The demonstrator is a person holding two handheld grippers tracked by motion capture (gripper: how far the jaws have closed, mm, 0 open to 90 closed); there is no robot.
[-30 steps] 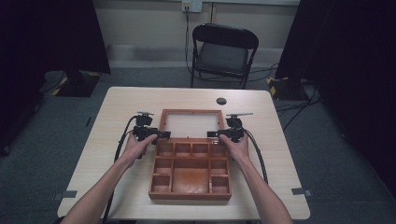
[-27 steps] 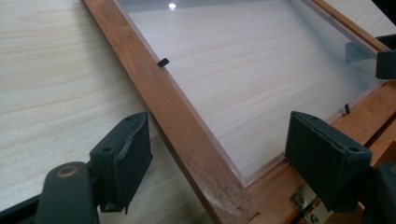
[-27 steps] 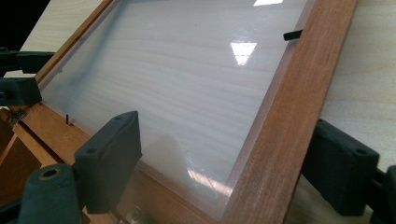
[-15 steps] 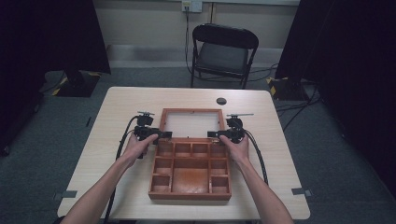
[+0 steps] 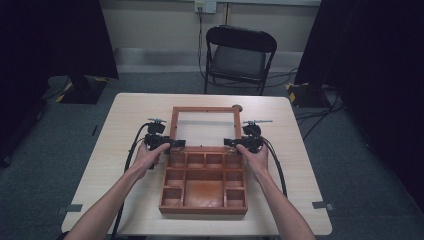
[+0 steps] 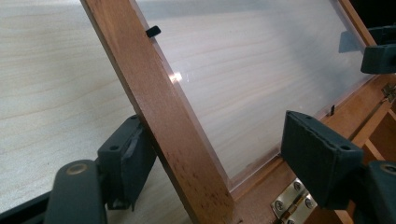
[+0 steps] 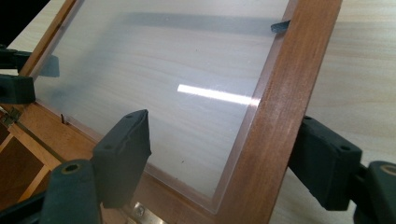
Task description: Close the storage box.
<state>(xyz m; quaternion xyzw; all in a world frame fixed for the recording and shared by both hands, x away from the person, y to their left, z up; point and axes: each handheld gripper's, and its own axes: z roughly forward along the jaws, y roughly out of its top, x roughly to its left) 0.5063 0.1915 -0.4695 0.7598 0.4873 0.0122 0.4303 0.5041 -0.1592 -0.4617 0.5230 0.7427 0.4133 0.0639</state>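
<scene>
A wooden box [image 5: 203, 210] with several compartments sits on the table, its lid [image 5: 205, 109] swung back on brass hinges [image 6: 292, 203]. The lid is a wooden frame around a clear pane [image 5: 205, 129] and slopes up off the tabletop. My left gripper [image 5: 177, 144] [image 6: 222, 156] is open and straddles the lid's left rail [image 6: 159, 107], one jaw against the rail's outer side and the other over the pane. My right gripper [image 5: 231, 143] [image 7: 224, 156] is open astride the right rail [image 7: 280, 107] in the same way.
The light wood table [image 5: 120, 125] has free room on both sides of the box. A small dark object [image 5: 237, 106] peeks out behind the lid's far right corner. A black folding chair [image 5: 240, 55] stands beyond the table. Cables trail back from both grippers.
The lid's far edge has risen and now covers most of the small dark object behind it. Both grippers stay at the lid's side rails near the hinges.
</scene>
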